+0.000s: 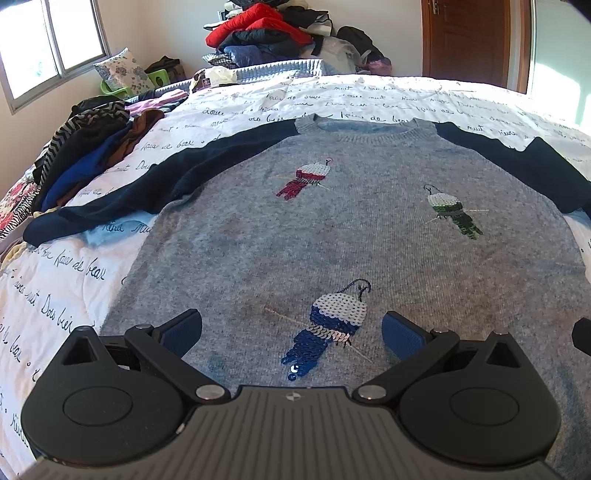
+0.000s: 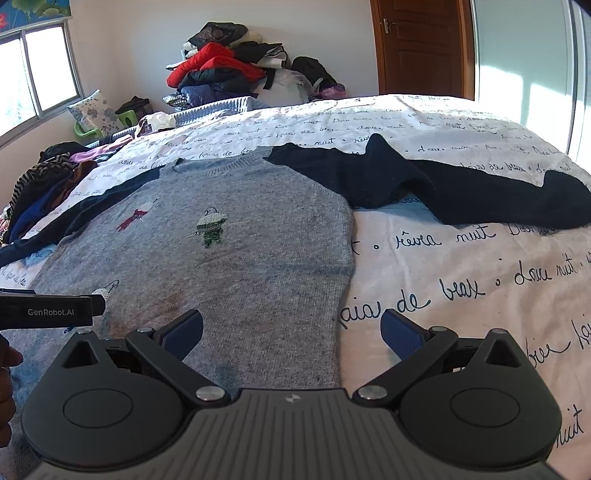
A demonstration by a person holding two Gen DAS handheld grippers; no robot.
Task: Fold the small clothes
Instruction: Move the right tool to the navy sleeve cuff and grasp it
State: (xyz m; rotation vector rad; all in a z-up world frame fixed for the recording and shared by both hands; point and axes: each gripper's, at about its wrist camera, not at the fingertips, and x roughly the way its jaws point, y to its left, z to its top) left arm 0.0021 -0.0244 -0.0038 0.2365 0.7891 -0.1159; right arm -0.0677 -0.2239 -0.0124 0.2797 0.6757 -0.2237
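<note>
A small grey knit sweater (image 1: 351, 229) with navy sleeves and three sequin birds lies flat, front up, on the bed. Its left sleeve (image 1: 122, 184) stretches out to the left. The right sleeve (image 2: 461, 188) lies rumpled across the sheet. My left gripper (image 1: 291, 334) hangs open over the lower hem, above the blue sequin bird (image 1: 328, 325). My right gripper (image 2: 291, 332) is open above the sweater's (image 2: 221, 258) lower right corner, one finger over the knit, the other over the sheet. Nothing is held. The left gripper's body (image 2: 48, 312) shows at the left edge of the right wrist view.
The bed is covered by a white sheet (image 2: 461, 288) with black handwriting. A heap of mixed clothes (image 1: 85, 147) lies at the bed's left edge. More clothes (image 1: 266, 33) are piled against the far wall. A brown door (image 2: 421, 44) stands at the back right.
</note>
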